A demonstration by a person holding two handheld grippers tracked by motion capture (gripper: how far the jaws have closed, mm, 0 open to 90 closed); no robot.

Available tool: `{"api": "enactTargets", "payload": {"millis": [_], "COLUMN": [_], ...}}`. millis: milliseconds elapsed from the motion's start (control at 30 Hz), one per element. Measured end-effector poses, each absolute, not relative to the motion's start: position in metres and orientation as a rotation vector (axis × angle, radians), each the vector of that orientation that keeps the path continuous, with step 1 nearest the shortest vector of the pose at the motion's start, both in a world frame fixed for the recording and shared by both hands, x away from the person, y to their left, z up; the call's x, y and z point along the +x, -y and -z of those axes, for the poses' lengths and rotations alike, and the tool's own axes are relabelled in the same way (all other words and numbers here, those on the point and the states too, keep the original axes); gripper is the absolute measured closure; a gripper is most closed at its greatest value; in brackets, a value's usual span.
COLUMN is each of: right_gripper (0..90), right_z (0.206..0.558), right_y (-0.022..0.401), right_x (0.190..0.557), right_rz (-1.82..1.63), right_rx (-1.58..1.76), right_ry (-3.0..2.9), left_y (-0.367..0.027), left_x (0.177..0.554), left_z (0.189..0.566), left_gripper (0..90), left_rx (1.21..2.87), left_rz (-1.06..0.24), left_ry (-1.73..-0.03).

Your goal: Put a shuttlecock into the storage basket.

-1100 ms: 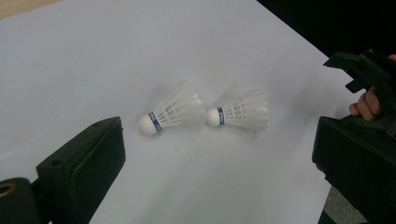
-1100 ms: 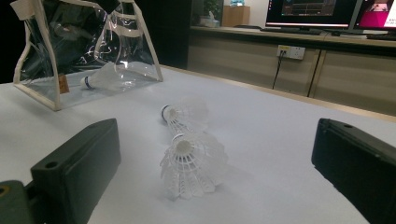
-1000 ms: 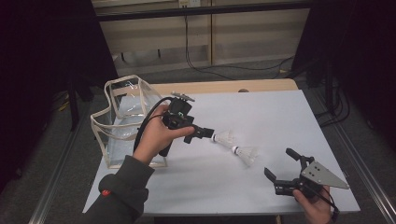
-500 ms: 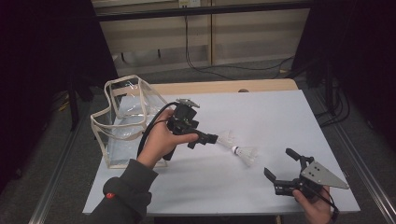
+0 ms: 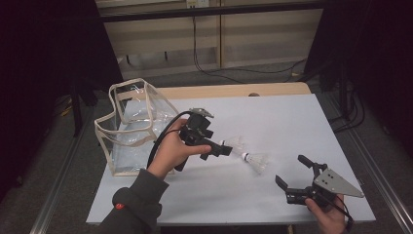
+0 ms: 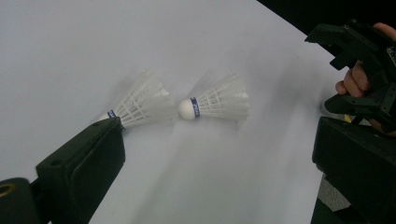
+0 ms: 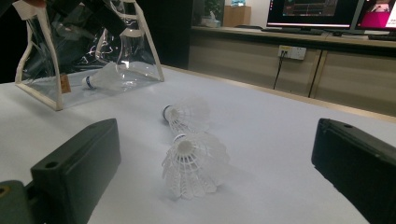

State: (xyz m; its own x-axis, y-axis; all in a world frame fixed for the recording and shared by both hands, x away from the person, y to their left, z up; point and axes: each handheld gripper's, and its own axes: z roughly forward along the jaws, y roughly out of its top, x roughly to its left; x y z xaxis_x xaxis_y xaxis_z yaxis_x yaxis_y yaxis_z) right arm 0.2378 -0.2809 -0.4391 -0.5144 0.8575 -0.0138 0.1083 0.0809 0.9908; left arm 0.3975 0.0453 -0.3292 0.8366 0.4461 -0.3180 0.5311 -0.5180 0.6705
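My left hand-held gripper (image 5: 225,149) hung wide open w/ the near shuttlecock (image 6: 140,103) by one jaw, flat on the counter (image 5: 292,122). Second shuttlecock (image 6: 217,102) sat nose-to-skirt against it; closing askew could've crushed feathers or flicked both away. Right hand-held gripper (image 5: 296,171) idled open.

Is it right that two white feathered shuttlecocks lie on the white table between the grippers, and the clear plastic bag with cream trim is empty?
Not quite. The clear plastic bag with cream trim is not empty: the right gripper view shows a third white shuttlecock inside it. The rest stands: two white feathered shuttlecocks lie on the white table between the grippers.
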Motion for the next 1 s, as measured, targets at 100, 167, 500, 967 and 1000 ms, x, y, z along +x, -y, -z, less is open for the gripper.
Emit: {"api": "enactTargets", "payload": {"millis": [100,167,500,967,1000], "right_gripper": [1.3,1.3,1.3,1.3,1.3], "right_z": [0.439,0.439,0.439,0.439,0.439], "right_y": [0.281,0.281,0.281,0.281,0.281], "right_x": [0.238,0.238,0.238,0.238,0.238], "right_rz": [-1.491,-1.491,-1.491,-1.493,-1.493], "right_rx": [0.959,0.960,0.960,0.960,0.960], "right_ry": [-1.722,-1.721,-1.722,-1.722,-1.721], "left_y": [-0.044,-0.042,-0.035,-0.024,-0.023], "left_x": [0.397,0.396,0.392,0.387,0.387], "left_z": [0.332,0.334,0.342,0.354,0.355], "left_gripper": [2.8,2.8,3.1,3.0,3.0], "left_rx": [2.207,2.204,2.208,2.217,2.219], "left_rz": [0.139,0.145,0.145,0.167,0.170], "left_ry": [-0.694,-0.698,-0.665,-0.635,-0.632]}}
